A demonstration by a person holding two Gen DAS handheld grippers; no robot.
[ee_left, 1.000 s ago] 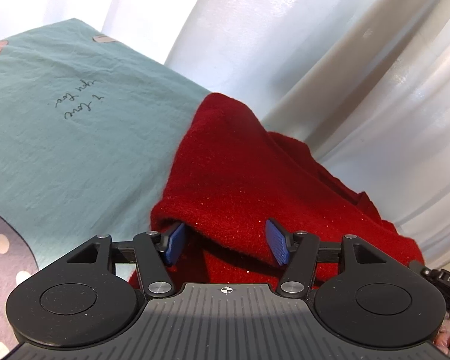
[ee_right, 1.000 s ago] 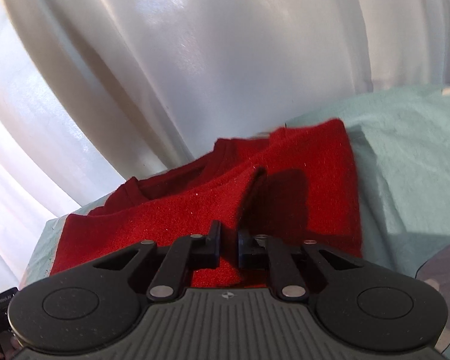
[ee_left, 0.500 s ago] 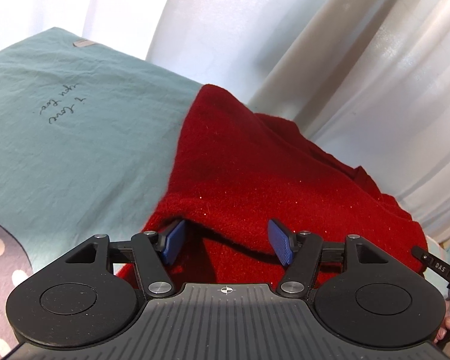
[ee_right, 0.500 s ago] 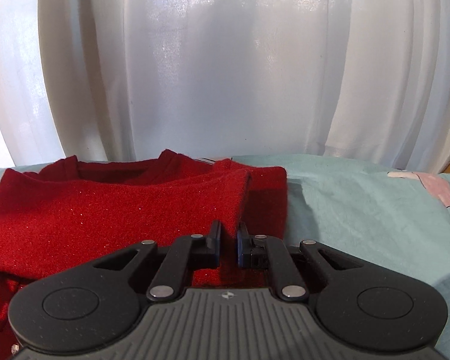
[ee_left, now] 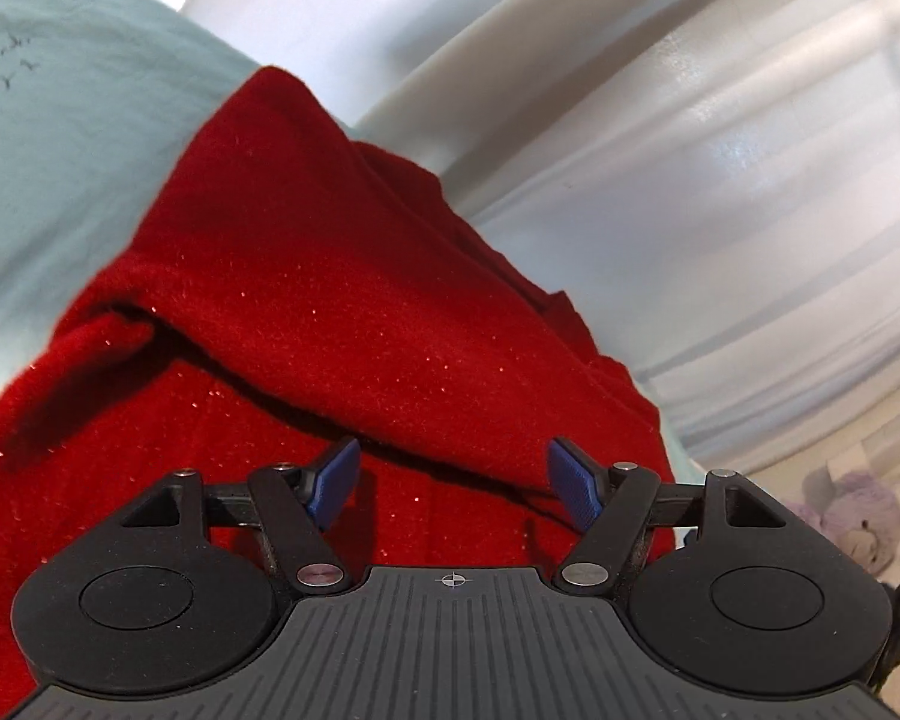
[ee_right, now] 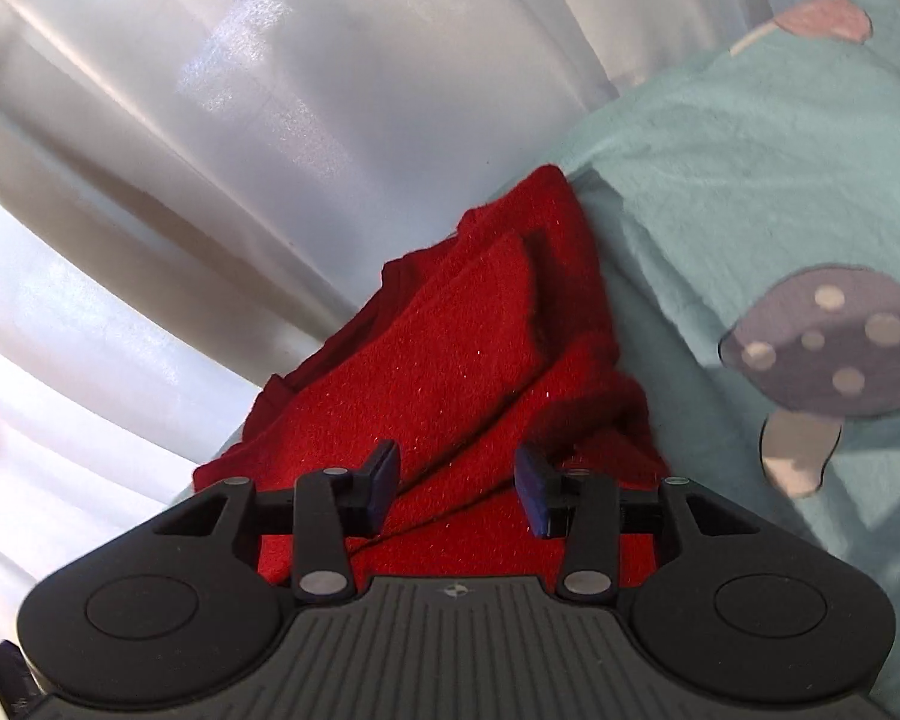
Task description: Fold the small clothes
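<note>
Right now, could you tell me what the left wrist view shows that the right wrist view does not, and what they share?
Only the left wrist view shows handwriting on the teal sheet at its upper left edge, and a lilac plush toy at the lower right. Only the right wrist view shows the grey spotted mushroom print and a pink print near the top right. Both show the folded red garment lying on the teal sheet, white curtains behind, and an open gripper over the garment: the left gripper and the right gripper.
</note>
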